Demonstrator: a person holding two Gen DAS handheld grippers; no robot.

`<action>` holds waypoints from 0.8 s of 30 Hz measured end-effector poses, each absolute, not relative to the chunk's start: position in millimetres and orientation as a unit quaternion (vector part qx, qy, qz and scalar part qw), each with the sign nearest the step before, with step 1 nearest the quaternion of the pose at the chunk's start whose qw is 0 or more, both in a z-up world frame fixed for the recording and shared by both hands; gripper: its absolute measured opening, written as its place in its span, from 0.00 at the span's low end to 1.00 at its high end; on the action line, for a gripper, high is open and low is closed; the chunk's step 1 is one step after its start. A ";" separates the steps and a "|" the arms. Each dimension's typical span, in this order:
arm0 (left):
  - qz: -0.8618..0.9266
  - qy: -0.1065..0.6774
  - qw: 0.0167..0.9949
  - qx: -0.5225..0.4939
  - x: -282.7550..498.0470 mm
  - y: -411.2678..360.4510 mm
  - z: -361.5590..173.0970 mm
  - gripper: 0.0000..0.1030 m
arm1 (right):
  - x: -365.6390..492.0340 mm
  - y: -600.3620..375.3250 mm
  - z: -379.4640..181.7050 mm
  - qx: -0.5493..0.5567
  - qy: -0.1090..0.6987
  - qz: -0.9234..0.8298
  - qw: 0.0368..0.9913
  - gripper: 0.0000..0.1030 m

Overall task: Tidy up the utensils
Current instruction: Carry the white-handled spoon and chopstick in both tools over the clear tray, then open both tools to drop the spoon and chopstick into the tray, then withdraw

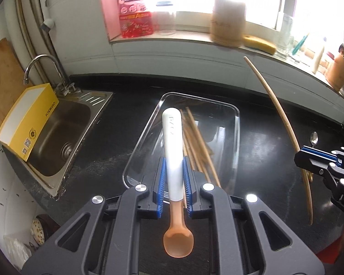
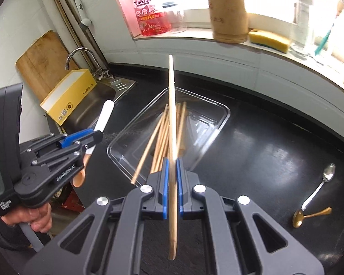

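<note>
Taking the clear glass dish (image 1: 235, 123) as the landmark: far to its left a steel sink (image 1: 64, 133) is sunk into the black countertop (image 1: 275, 151), with a yellow box (image 1: 27, 119) propped in the basin, a curved faucet (image 1: 41, 68) behind it and a wooden cutting board (image 1: 2, 73) leaning on the wall. Over the dish's near left corner, the left gripper (image 1: 174, 181) is clamped on a spoon (image 1: 173, 151) with a white handle pointing away and a translucent orange bowl toward the camera. Inside the dish lies a loose bundle of wooden chopsticks (image 1: 195, 142), fanned out along its length. Just right of the dish, the right gripper (image 2: 172, 178) has its blue pads pressed together on a long, thin, flat wooden stick (image 2: 172, 114), held edge-on above the chopsticks. Further right on the counter lie a silver spoon (image 2: 321, 183) and a gold spoon (image 2: 309, 216), touching. Behind the dish, a bright windowsill (image 2: 195, 37) carries a pink detergent bottle (image 2: 146, 6), a bamboo holder (image 2: 229, 16) and a yellow sponge (image 2: 269, 37).
</note>
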State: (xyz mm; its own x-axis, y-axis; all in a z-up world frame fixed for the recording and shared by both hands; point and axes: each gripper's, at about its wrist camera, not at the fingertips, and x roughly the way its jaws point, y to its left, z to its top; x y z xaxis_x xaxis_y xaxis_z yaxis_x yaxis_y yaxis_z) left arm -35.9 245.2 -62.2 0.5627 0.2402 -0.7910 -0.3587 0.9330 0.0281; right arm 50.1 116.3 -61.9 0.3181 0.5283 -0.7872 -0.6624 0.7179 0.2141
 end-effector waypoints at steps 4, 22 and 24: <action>0.171 0.440 0.878 -0.081 -26.5 262.4 -70.8 0.14 | 69.9 136.9 -73.9 -0.050 0.481 0.368 0.794 0.07; 0.152 0.486 0.849 -0.136 54.0 305.6 -144.1 0.14 | 143.6 193.7 -146.3 -0.021 0.584 0.362 0.727 0.07; 0.153 0.488 0.848 -0.137 58.8 307.6 -148.1 0.14 | 147.1 197.2 -149.9 -0.030 0.584 0.357 0.728 0.07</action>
